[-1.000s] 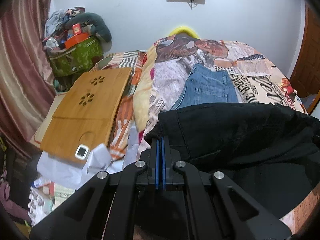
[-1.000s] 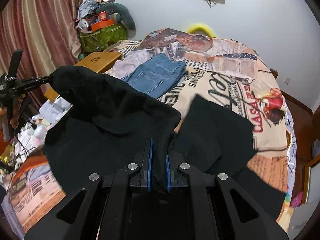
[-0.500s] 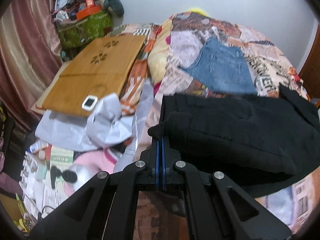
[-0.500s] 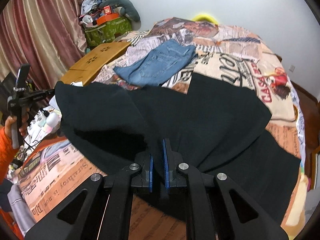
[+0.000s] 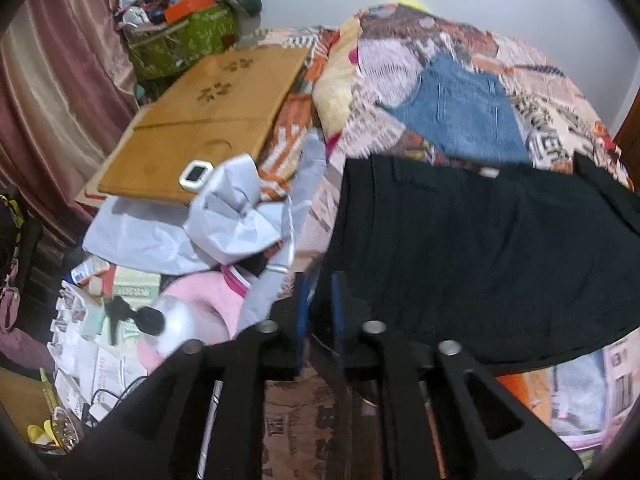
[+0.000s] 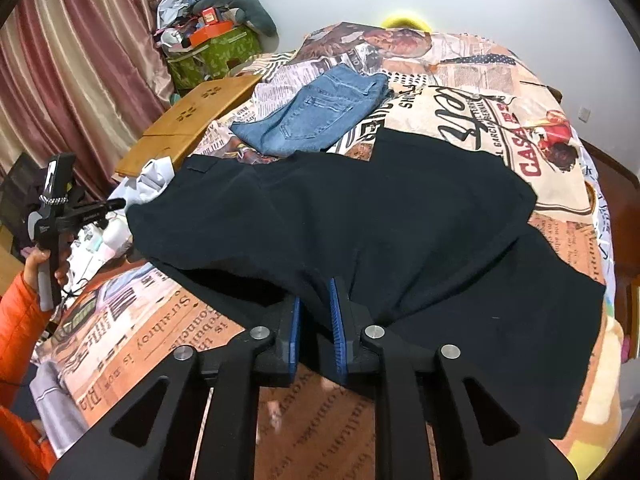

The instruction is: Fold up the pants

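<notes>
The black pants (image 6: 380, 216) lie spread flat on the bed, folded over themselves; they also show in the left wrist view (image 5: 480, 248). My right gripper (image 6: 314, 304) sits at their near edge with its jaws slightly apart, black cloth lying between the blue pads (image 6: 333, 320). My left gripper (image 5: 319, 300) is at the pants' left near corner, jaws slightly apart, nothing clearly pinched. From the right wrist view the left gripper (image 6: 116, 203) stands just off the pants' left edge, held by a hand in an orange sleeve.
Folded blue jeans (image 6: 316, 116) lie farther back on the newspaper-print bedspread (image 6: 460, 104). A wooden lap table (image 5: 208, 120) with a small white device (image 5: 196, 172), crumpled grey paper (image 5: 236, 220), a pink item and clutter lie left of the bed. Green bag (image 6: 212, 56) by the curtain.
Both grippers lowered the lifted black pants onto the bed and laid them flat. Both sets of jaws went from shut to slightly apart, and the left gripper let go of the corner.
</notes>
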Action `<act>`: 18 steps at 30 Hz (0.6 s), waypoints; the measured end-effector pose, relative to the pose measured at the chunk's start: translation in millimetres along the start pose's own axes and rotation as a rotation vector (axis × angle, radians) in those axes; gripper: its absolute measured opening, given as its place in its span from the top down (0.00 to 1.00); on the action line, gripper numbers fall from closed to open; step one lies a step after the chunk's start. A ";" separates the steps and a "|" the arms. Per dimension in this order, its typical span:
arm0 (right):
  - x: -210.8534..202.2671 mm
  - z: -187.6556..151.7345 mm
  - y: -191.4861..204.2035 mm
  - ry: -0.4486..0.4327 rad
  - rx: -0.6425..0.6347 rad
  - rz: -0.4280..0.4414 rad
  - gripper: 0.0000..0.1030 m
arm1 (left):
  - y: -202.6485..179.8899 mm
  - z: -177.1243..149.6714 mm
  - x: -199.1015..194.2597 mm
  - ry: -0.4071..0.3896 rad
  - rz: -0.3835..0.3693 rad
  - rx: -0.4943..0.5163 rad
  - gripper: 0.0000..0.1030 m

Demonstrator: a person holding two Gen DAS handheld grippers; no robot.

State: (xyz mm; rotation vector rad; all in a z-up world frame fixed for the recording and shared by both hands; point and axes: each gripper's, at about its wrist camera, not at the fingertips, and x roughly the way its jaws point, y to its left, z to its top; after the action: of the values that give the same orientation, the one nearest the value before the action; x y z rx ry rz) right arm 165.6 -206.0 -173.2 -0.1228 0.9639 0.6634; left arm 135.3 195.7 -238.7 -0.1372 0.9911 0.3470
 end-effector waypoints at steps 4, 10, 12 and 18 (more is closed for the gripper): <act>-18.3 0.8 -5.6 -0.034 0.006 -0.018 0.70 | 2.9 13.1 -21.2 -0.069 0.006 -0.015 0.49; -41.6 13.5 -20.5 -0.113 0.032 -0.069 0.58 | -15.5 38.9 -38.5 -0.134 -0.017 0.002 0.26; -44.7 20.6 -25.0 -0.132 0.035 -0.084 0.55 | -25.3 49.4 -38.7 -0.146 -0.025 0.008 0.18; -32.5 48.8 -36.5 -0.141 0.025 -0.116 0.36 | -57.8 79.0 -31.5 -0.168 -0.055 0.029 0.07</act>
State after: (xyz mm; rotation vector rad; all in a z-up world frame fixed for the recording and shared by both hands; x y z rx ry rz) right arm 209.0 -231.7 -126.0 -0.1077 0.8223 0.5457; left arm 202.4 155.9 -171.8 -0.1073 0.8248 0.2887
